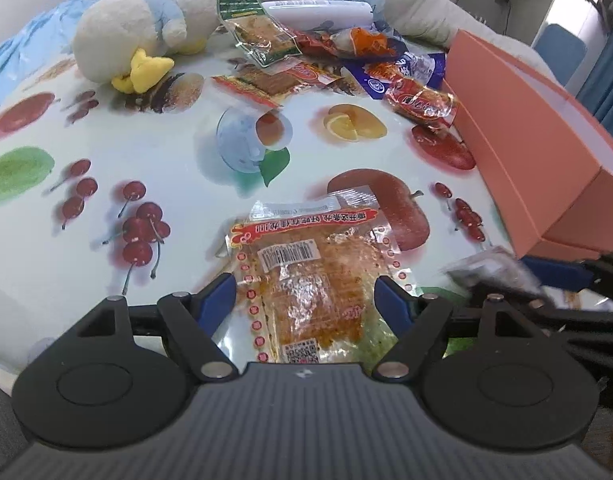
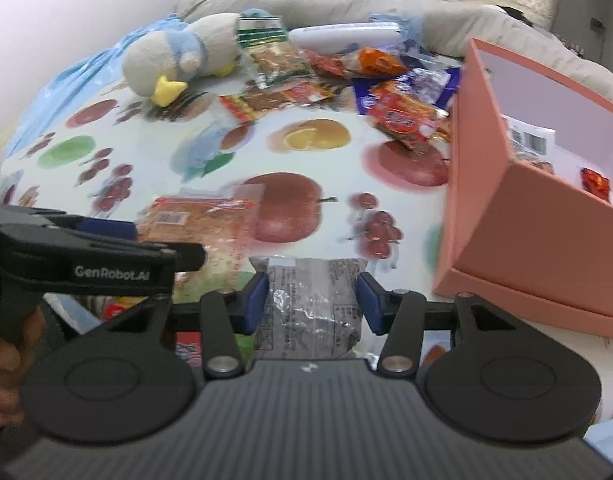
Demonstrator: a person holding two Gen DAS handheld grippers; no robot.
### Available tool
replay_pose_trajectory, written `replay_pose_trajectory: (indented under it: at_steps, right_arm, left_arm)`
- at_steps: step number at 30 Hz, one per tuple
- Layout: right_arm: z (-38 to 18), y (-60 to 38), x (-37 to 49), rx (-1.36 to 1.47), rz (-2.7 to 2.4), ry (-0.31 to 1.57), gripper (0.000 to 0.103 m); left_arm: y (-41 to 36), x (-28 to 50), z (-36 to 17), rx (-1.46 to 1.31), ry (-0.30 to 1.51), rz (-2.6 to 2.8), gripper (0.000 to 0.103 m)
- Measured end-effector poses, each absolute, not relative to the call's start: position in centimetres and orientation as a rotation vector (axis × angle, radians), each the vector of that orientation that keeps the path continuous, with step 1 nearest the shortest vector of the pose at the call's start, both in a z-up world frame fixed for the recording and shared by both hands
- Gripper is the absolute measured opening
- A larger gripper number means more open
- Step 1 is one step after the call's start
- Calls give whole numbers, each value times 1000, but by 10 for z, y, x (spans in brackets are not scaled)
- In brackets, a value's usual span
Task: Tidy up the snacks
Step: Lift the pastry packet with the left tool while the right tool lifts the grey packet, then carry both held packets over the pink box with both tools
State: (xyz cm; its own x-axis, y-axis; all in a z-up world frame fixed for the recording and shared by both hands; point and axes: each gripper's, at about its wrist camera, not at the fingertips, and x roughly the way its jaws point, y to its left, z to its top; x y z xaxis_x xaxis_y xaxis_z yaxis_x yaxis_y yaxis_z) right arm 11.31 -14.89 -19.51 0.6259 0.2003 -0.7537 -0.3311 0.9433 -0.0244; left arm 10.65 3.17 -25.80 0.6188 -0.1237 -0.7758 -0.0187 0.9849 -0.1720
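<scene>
An orange snack packet (image 1: 306, 264) with a barcode lies flat on the fruit-print tablecloth (image 1: 146, 152). My left gripper (image 1: 306, 292) stands open over it, one blue pad at each side edge. A grey foil packet (image 2: 312, 300) sits between the pads of my right gripper (image 2: 312, 286), which is shut on it above the cloth. In the left wrist view that grey packet (image 1: 490, 266) shows blurred at the right. The orange packet (image 2: 194, 220) lies beside the left gripper's fingers (image 2: 106, 226) in the right wrist view. The open pink box (image 2: 506, 220) stands to the right.
A pile of loose snack packets (image 1: 346, 60) lies at the far side of the cloth, next to a plush duck (image 1: 138, 32). The pink box (image 1: 526, 152) holds a few packets (image 2: 526, 140). A hand (image 2: 2, 360) grips the left tool. Bedding lies behind.
</scene>
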Motion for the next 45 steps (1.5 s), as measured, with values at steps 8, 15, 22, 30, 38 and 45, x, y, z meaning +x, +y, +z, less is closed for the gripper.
replay_pose_trajectory:
  at_steps: [8,15,22,30,38,45]
  right_arm:
    - [-206,-158,115,-220,212,841,59]
    - [-217,-170,117,-126,215,874,58]
    - [-206,-174,117,-90,224,860,51]
    - [-184,-183,111,-72,214,824,51]
    - [-153,-196,99,-30,198,779,51]
    - [-124,-203,83,-45,168,718,51]
  left_arm:
    - [22,108,-262,-79,880,-54,71]
    - [12,107,-260,-35,871,-96,42]
    - [16,106,-255,-99,883,-115,28]
    - [20,97,-242,-184,880,-120,25]
    - [20,87,-206,-230,837,-143,25]
    - [9,75,-170,-228,781,-188,25]
